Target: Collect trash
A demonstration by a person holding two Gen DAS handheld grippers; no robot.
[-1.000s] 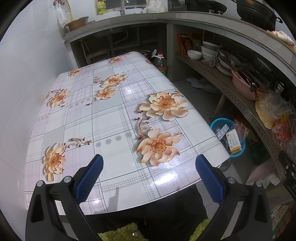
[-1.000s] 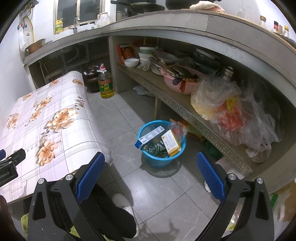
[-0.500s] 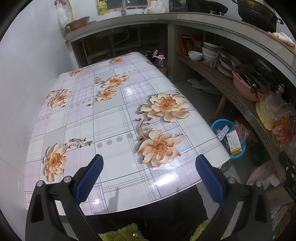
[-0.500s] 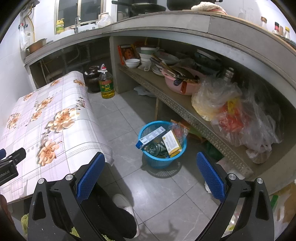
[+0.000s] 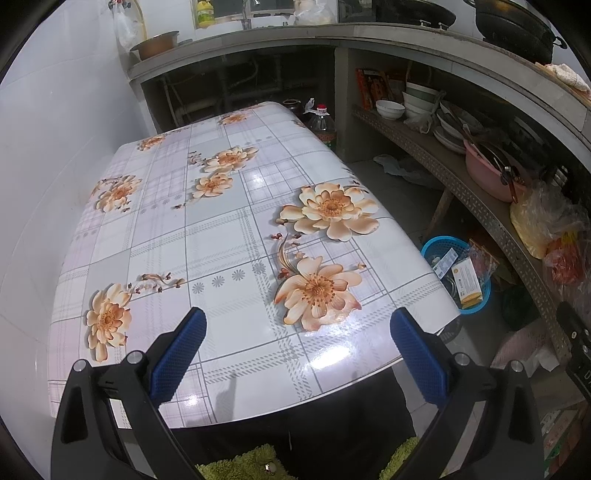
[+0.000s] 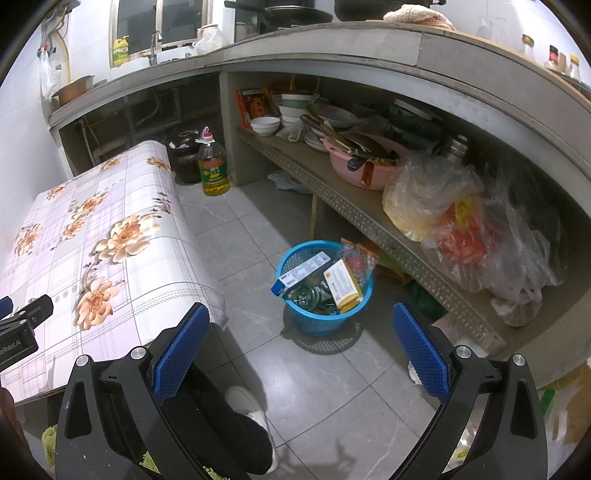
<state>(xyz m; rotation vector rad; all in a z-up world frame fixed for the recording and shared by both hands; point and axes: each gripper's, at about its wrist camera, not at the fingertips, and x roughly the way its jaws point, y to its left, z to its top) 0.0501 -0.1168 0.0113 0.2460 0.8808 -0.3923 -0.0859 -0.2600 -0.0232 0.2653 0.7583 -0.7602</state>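
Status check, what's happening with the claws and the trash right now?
Left claw open, over the table. Right claw open, empty, above the floor. Blue basket holds boxes and wrappers. Nothing in the way.

We see a kitchen with white tiled walls and a grey tiled floor. A table in a glossy floral cloth stands against the wall. A concrete counter curves round, with a shelf beneath. A dark window sits above the sink.
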